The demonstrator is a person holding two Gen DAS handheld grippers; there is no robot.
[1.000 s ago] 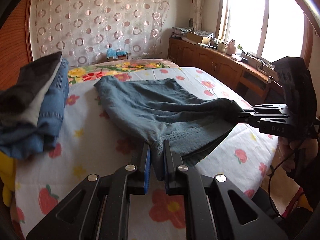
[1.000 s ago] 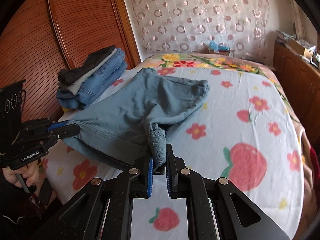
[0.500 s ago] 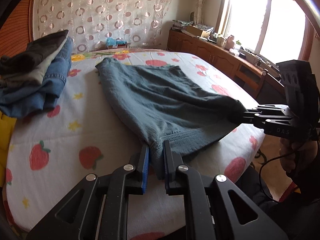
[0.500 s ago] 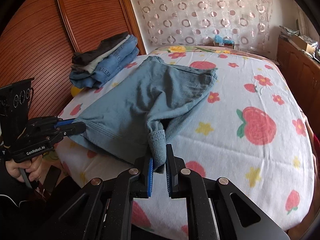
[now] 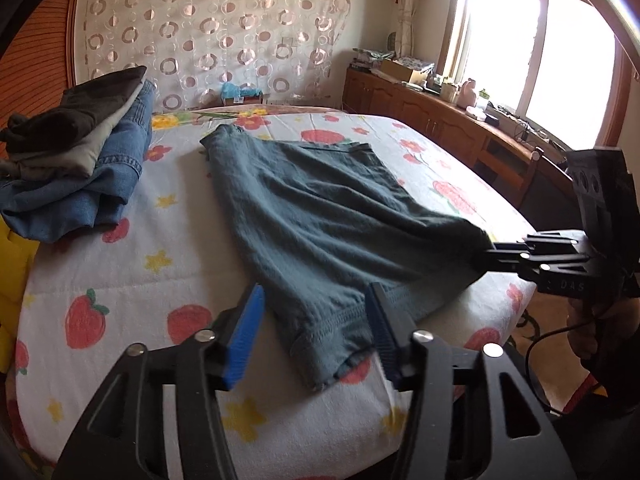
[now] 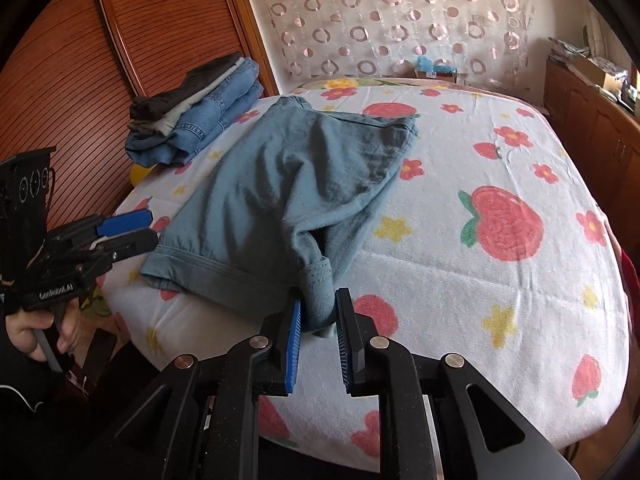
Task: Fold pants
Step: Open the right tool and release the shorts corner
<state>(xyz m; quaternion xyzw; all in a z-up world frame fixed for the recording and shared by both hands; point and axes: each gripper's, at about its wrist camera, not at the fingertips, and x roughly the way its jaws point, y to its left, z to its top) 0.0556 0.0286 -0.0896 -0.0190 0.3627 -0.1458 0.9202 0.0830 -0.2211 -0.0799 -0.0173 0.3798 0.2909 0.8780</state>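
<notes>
Blue-grey pants (image 5: pixel 320 216) lie folded on the flowered bed (image 5: pixel 132 264), waistband end toward the near edge; they also show in the right wrist view (image 6: pixel 292 184). My left gripper (image 5: pixel 316 332) is open, its blue pads either side of the near hem corner, which rests on the bed. In the right wrist view the left gripper (image 6: pixel 136 228) sits open just off that corner. My right gripper (image 6: pixel 318 332) has its jaws parted, with the other hem corner loose between them. In the left wrist view the right gripper (image 5: pixel 492 248) still touches the cloth.
A stack of folded jeans and dark clothes (image 5: pixel 76 164) lies at the bed's left side, also in the right wrist view (image 6: pixel 196 108). A wooden wardrobe (image 6: pixel 80 60) stands behind it. A wooden sideboard (image 5: pixel 440 120) under the window runs along the right.
Both grippers pulled the pants toward the near bed edge and lowered them. The left gripper opened and let its corner drop onto the bed. The right jaws have parted too.
</notes>
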